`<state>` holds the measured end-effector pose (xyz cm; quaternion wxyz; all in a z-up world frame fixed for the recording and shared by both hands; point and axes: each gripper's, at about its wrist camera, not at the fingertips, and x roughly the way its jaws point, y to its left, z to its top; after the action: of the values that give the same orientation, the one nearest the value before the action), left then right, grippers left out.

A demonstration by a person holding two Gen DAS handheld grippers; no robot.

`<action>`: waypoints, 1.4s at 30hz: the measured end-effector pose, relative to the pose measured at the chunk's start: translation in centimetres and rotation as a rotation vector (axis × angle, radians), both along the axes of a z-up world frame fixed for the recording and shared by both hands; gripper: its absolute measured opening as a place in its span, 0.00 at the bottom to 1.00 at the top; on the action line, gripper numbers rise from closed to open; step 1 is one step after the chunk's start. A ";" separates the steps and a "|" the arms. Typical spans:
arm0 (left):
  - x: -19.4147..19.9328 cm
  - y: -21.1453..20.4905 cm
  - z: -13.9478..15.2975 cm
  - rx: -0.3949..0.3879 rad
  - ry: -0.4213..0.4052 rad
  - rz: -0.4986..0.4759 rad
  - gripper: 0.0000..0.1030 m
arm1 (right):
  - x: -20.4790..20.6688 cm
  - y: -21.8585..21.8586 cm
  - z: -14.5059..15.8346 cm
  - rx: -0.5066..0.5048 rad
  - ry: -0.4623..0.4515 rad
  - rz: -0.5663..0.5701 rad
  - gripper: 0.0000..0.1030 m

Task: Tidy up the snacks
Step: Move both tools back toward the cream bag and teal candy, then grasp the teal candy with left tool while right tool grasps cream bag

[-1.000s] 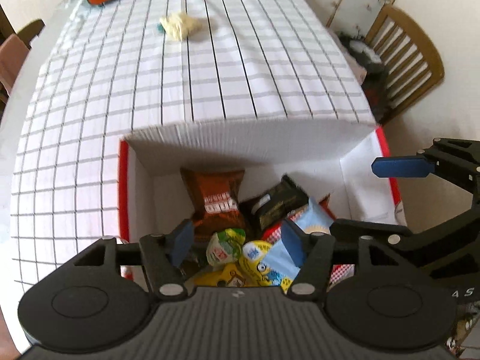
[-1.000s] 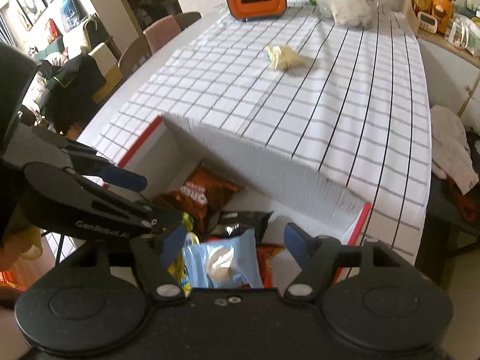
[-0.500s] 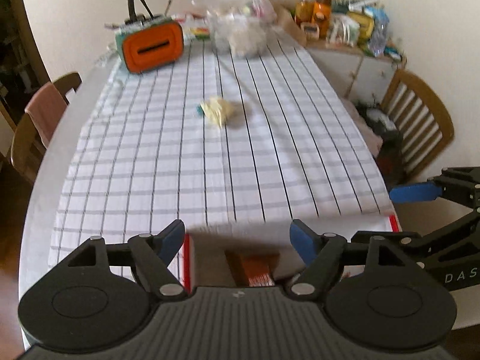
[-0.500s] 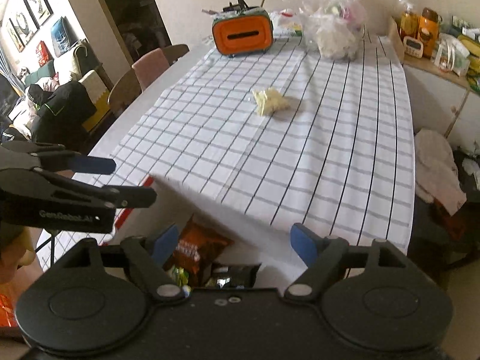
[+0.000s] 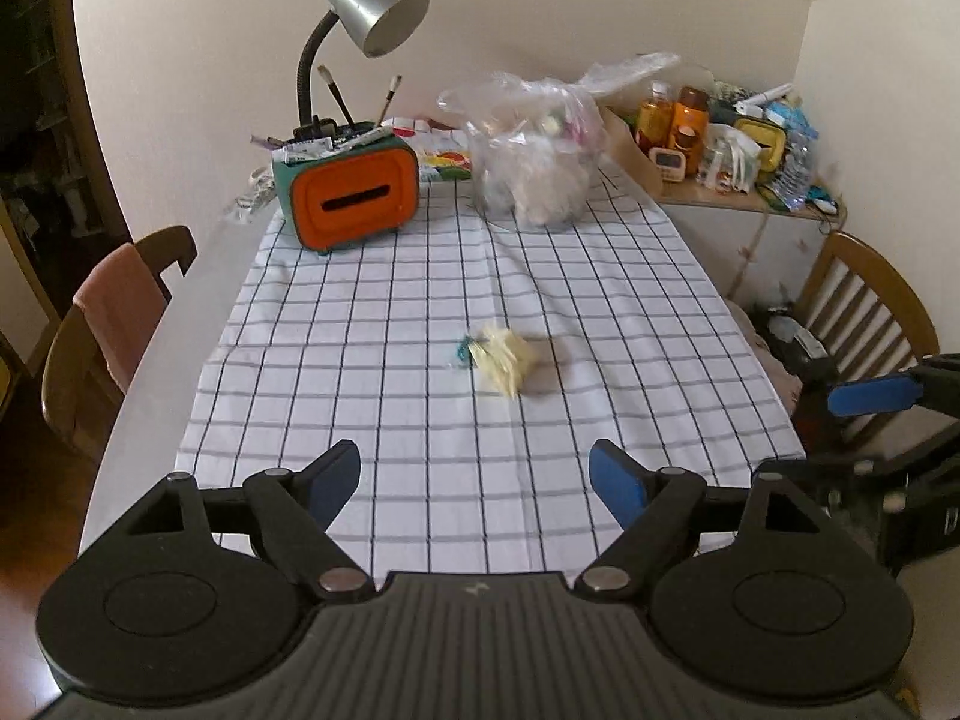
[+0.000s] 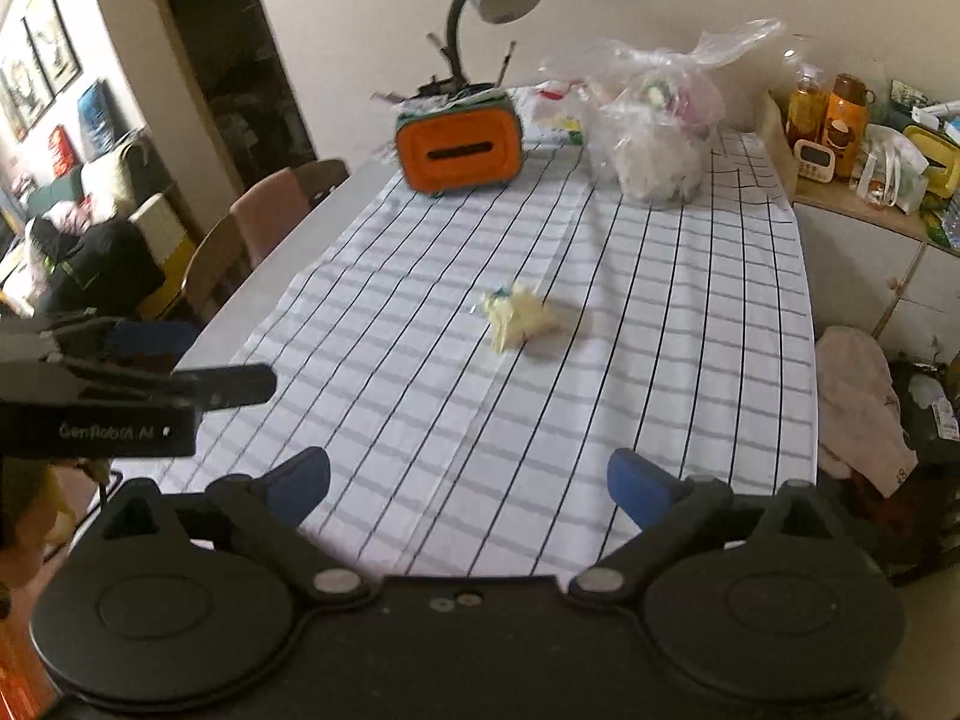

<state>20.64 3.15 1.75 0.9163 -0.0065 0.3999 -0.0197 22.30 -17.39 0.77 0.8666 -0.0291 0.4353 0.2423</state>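
A pale yellow snack packet (image 5: 503,359) lies alone on the checked tablecloth (image 5: 372,360) near the table's middle; it also shows in the right wrist view (image 6: 519,318). My left gripper (image 5: 474,480) is open and empty over the table's near edge, well short of the packet. My right gripper (image 6: 468,483) is open and empty, also over the near edge. Each gripper shows from the side in the other's view. The snack box is out of view.
An orange tissue box (image 5: 353,195) with a desk lamp (image 5: 372,12) and a full clear plastic bag (image 5: 534,168) stand at the table's far end. Wooden chairs stand left (image 5: 102,330) and right (image 5: 864,306). A cluttered sideboard (image 5: 738,180) is at the back right.
Both grippers have tilted up and away from the box of snacks; the box has dropped out of view and the whole table now shows. Both stay open.
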 end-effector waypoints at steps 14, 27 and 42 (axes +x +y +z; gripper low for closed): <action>10.4 4.4 -5.9 0.023 0.022 -0.072 0.81 | 13.1 4.0 -4.9 0.033 0.135 -0.226 0.97; 16.0 6.5 -12.0 0.041 0.055 -0.150 0.81 | 21.0 6.9 -12.2 0.018 0.247 -0.395 0.94; 19.2 6.3 -16.0 0.069 0.095 -0.197 0.81 | 24.5 9.4 -18.4 -0.030 0.314 -0.455 0.81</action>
<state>39.80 9.47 -14.28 0.8895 0.0636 0.4422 -0.0957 46.82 -7.94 -17.59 0.8200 0.0946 0.5633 0.0367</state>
